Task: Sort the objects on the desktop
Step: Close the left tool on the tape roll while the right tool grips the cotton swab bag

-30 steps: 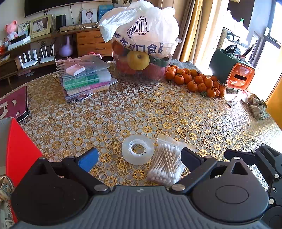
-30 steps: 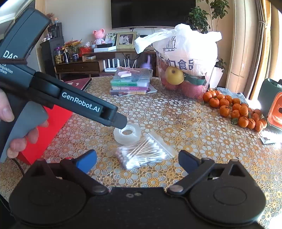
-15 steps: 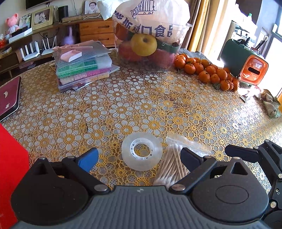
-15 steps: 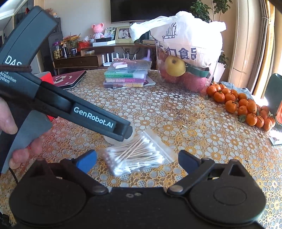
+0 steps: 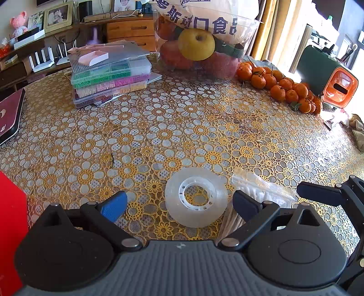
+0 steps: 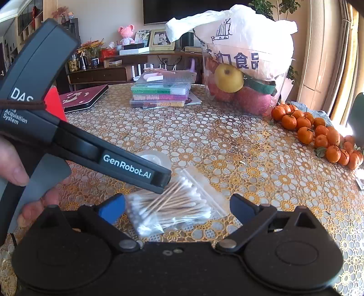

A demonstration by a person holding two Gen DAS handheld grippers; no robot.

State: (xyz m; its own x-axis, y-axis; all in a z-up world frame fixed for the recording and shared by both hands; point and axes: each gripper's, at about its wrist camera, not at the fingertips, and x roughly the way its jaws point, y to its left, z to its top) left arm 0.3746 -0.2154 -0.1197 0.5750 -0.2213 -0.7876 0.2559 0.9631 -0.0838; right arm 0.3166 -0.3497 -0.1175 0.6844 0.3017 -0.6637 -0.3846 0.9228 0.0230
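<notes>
Facing the tape roll (image 5: pixel 196 197), your left gripper (image 5: pixel 179 205) stands open with nothing held; the roll lies flat on the table (image 5: pixel 182 127), centred just ahead between its fingers. Your right gripper (image 6: pixel 177 206), likewise open, frames the bag of cotton swabs (image 6: pixel 173 208), sticks running roughly crosswise.

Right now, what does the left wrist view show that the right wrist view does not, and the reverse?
Only the left wrist view shows the tape roll in full, lying between the open left gripper fingers, and the orange-fronted appliance. Only the right wrist view shows a hand holding the left gripper, and the television. Both show the cotton swab bag, bead boxes, fruit container and tangerines.
</notes>
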